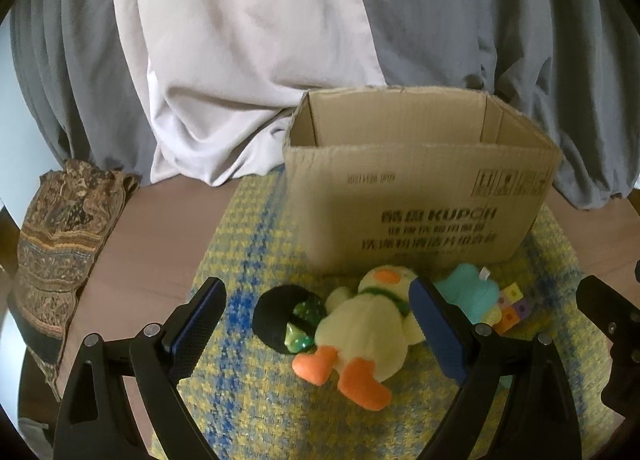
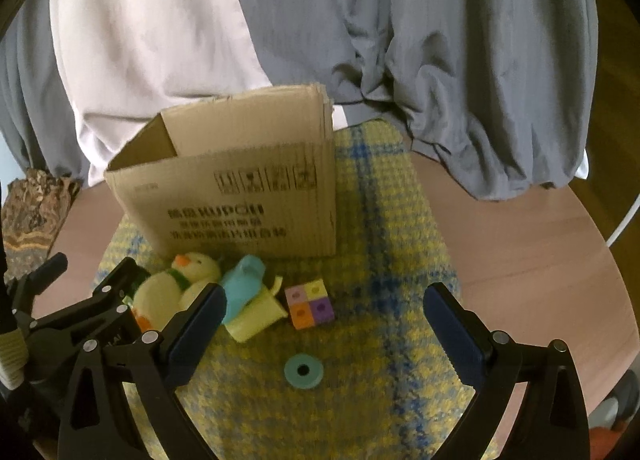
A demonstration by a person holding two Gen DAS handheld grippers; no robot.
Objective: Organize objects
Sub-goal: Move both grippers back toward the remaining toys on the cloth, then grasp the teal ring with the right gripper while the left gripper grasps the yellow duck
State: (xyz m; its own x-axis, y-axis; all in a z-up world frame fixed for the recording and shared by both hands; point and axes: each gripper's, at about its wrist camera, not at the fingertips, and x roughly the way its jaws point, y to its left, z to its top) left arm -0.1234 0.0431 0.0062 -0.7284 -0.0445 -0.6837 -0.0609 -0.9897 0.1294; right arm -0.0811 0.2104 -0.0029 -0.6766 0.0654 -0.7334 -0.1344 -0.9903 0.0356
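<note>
This looks like a home, probably a living room: grey and white floor-length curtains (image 1: 248,40) hang beyond the tongs, a round wooden table (image 2: 520,260) carries a yellow-and-blue woven mat (image 2: 380,220), and soft toys lie below.

A plain brown cardboard box (image 1: 420,196) with dark print stood on a yellow mat (image 2: 384,228) checked with blue stripes. Before it lay a cream plush duck (image 1: 368,324) with orange feet and beak and a green collar, a light blue plush (image 2: 242,288), a block (image 2: 310,302) of pink, yellow, orange and purple squares, and a teal ring (image 2: 303,370).
</note>
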